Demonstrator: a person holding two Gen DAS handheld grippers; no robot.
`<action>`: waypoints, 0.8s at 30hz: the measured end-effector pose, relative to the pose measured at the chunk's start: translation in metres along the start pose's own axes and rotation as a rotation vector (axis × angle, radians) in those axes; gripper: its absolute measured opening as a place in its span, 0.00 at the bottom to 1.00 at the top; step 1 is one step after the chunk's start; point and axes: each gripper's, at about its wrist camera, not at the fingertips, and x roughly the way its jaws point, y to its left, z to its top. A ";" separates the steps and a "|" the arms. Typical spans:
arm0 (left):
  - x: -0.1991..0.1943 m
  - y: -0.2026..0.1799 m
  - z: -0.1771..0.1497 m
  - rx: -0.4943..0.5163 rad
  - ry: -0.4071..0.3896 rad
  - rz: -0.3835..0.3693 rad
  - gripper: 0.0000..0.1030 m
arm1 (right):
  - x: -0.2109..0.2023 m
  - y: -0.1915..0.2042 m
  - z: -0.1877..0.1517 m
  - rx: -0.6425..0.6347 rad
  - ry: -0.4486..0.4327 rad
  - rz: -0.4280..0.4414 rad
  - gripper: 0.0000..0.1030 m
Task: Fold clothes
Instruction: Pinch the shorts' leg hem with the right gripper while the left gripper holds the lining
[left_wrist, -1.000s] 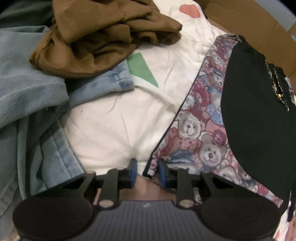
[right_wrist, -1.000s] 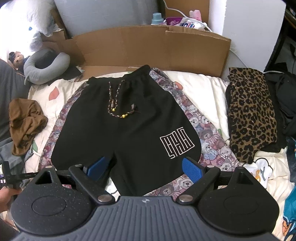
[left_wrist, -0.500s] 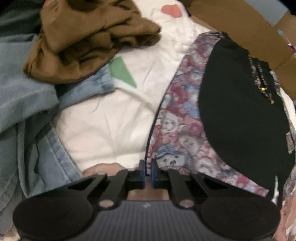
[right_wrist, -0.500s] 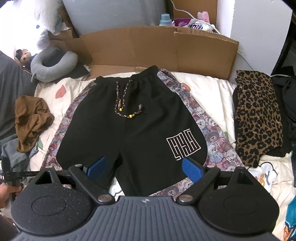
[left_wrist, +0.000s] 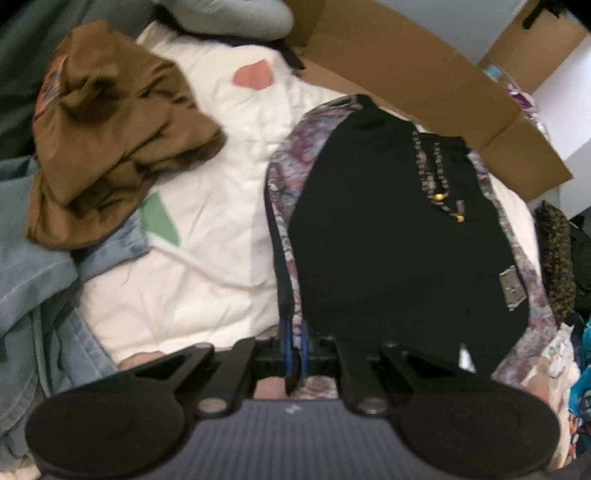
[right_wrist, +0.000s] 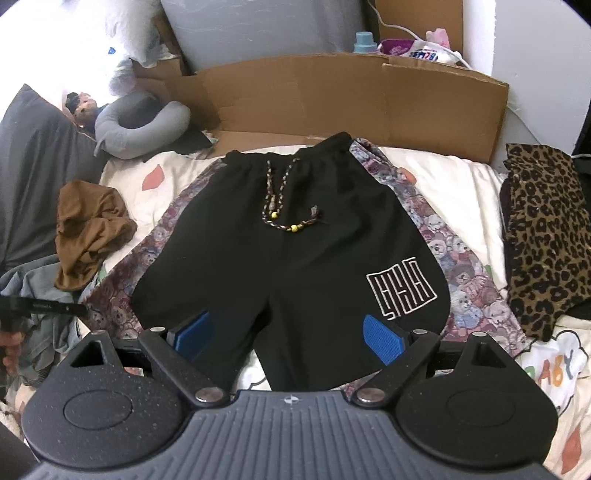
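Left gripper (left_wrist: 294, 341) clamped on bear-print garment (left_wrist: 286, 221) hem; right gripper (right_wrist: 290, 334) wide above black shorts (right_wrist: 291, 258).

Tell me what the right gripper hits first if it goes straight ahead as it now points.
Most likely the black shorts: the right gripper, jaws wide open, points at their leg openings, with nothing between. Depth is uncertain, so it might touch the bedsheet in the gap between the legs instead.

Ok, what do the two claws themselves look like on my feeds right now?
Both look alike. The left claw has black linkage arms with silver pivot screws, two round black discs and a ribbed dark grey body bearing a small white mark; its pads are blue. The right claw has the same build, with ridged blue pads, speckled black discs and a small compass-like mark. No cables or sleeves show.
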 end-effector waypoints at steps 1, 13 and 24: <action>-0.002 -0.006 0.002 0.005 0.000 -0.006 0.05 | 0.001 0.002 -0.001 -0.005 -0.004 0.008 0.89; -0.020 -0.078 0.022 0.074 0.018 -0.065 0.05 | 0.018 0.008 -0.012 -0.003 -0.041 0.096 0.87; -0.016 -0.127 0.029 0.115 0.069 -0.088 0.05 | 0.038 0.031 -0.024 -0.043 -0.060 0.201 0.84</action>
